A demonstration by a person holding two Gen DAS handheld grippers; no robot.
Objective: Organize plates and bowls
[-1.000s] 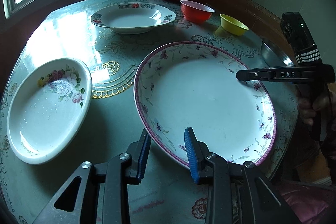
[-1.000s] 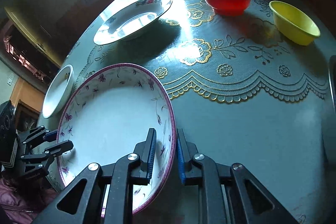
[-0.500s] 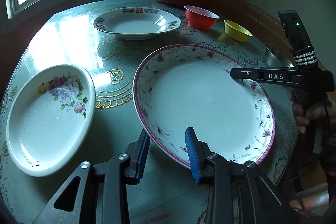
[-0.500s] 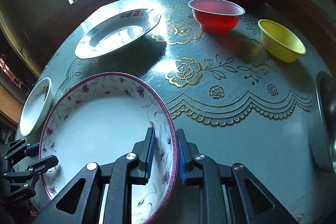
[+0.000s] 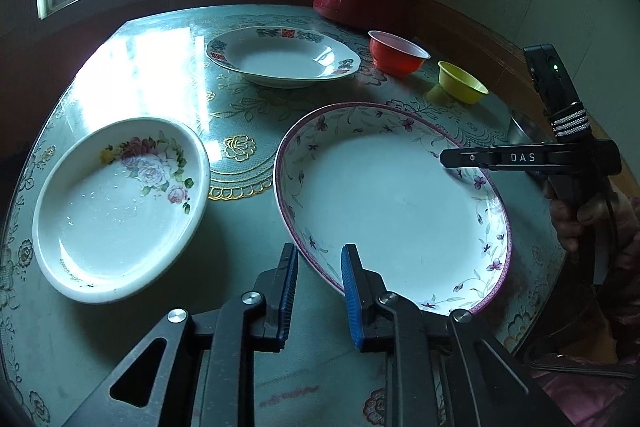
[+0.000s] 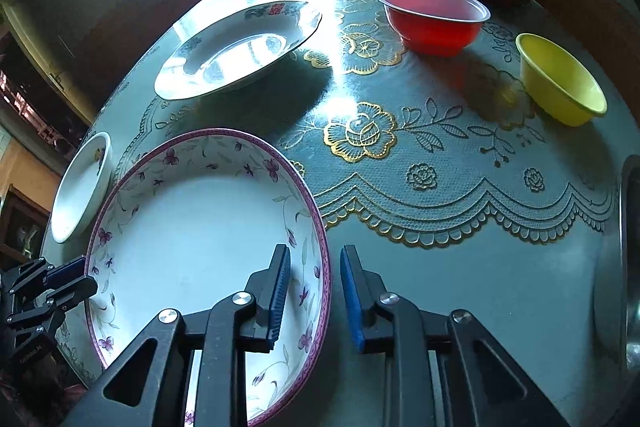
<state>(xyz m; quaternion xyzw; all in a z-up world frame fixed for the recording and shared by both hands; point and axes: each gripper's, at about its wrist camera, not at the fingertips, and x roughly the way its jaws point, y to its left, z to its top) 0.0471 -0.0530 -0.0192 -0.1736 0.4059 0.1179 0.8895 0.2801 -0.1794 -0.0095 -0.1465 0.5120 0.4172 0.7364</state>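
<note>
Compared with the frames a second ago, the left hand-held gripper (image 5: 317, 281) has narrowed its gap and the right hand-held gripper (image 6: 313, 281) has widened its gap; the big plate (image 5: 392, 203) lies on the worktop (image 6: 460, 239) much as before. Left hand-held gripper: jaws closing, astride the near rim of the big plate, the rim between the blue pads (image 5: 351, 297); the pads do not yet press on it. Right hand-held gripper: jaws opening, astride the opposite rim, with a clear gap between each pad and the rim. A hand (image 5: 568, 215) shows behind this tool in the left view. To the left of the left hand-held gripper, just beside the big plate, lies the rose plate (image 5: 116, 211). Beyond both hand-held grippers lie a deep plate (image 5: 280, 57), a red bowl (image 6: 434, 17) and a yellow bowl (image 6: 560, 83), all apart. Farthest back stands a red pot (image 5: 360, 1).
</note>
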